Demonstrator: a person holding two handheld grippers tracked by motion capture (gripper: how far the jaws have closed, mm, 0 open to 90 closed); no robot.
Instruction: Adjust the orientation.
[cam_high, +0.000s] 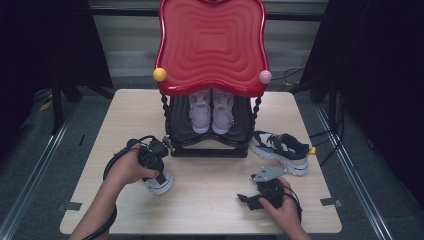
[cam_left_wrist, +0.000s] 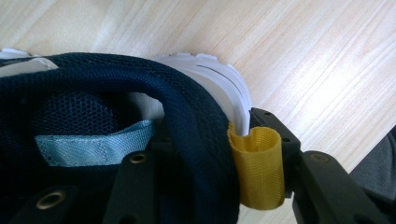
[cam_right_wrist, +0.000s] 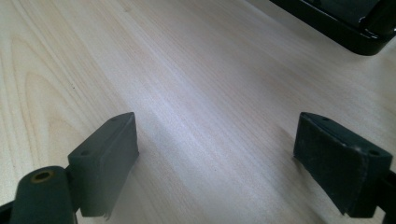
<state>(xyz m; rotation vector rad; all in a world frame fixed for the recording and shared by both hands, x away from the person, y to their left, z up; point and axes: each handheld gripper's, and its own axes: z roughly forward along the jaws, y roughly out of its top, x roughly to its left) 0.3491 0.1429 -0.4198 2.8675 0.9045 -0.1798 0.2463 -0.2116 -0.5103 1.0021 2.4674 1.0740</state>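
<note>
Left gripper (cam_left_wrist: 205, 154) clamps the padded heel collar of the navy mesh sneaker (cam_left_wrist: 93, 93), near-left on the table. Right gripper (cam_right_wrist: 217, 158) rests near-right, jaws wide and empty.

Your tabletop (cam_right_wrist: 196, 93) is pale wood-grain laminate, smooth with a soft sheen. The sneaker (cam_left_wrist: 140, 93) in your left tool (cam_left_wrist: 224, 154) has a dark navy mesh cloth collar, a matt white rubbery sole, a woven light-blue tongue label (cam_left_wrist: 93, 147) and a coarse yellow mesh heel loop (cam_left_wrist: 259, 170). Your right tool (cam_right_wrist: 215, 163) has matt black plastic pads (cam_right_wrist: 105, 158), faintly scuffed. The rack's red top (cam_high: 212, 42) looks like glossy, ribbed moulded plastic
</note>
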